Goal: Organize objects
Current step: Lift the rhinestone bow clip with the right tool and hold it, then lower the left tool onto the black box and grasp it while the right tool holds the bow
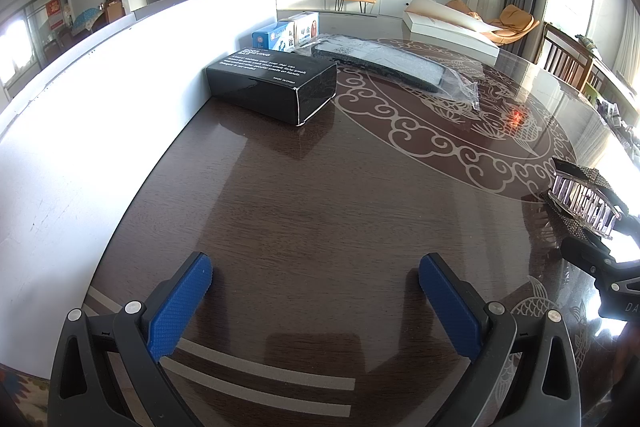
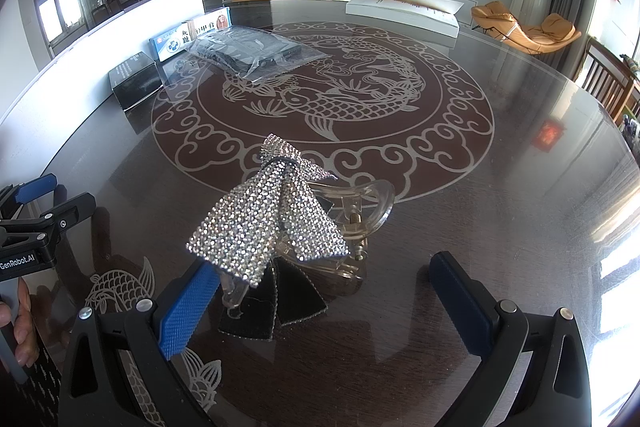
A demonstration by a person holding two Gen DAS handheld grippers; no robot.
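A rhinestone bow hair clip (image 2: pixel 272 223) with a clear plastic claw lies on the dark glass table (image 2: pixel 460 227), between the fingers of my open right gripper (image 2: pixel 324 267); the left finger (image 2: pixel 188 311) touches the bow's edge. The clip also shows at the right edge of the left wrist view (image 1: pixel 584 199). My left gripper (image 1: pixel 316 271) is open and empty above the table. A black box (image 1: pixel 272 87) lies ahead of it by a white board (image 1: pixel 120 99). Blue medicine boxes (image 1: pixel 288 33) and a bagged dark item (image 1: pixel 384 63) lie farther back.
A white flat box (image 2: pixel 404 13) sits at the table's far side. Wooden chairs (image 2: pixel 608 83) stand at the right. The left gripper's body (image 2: pixel 36 227) and a hand show at the left of the right wrist view.
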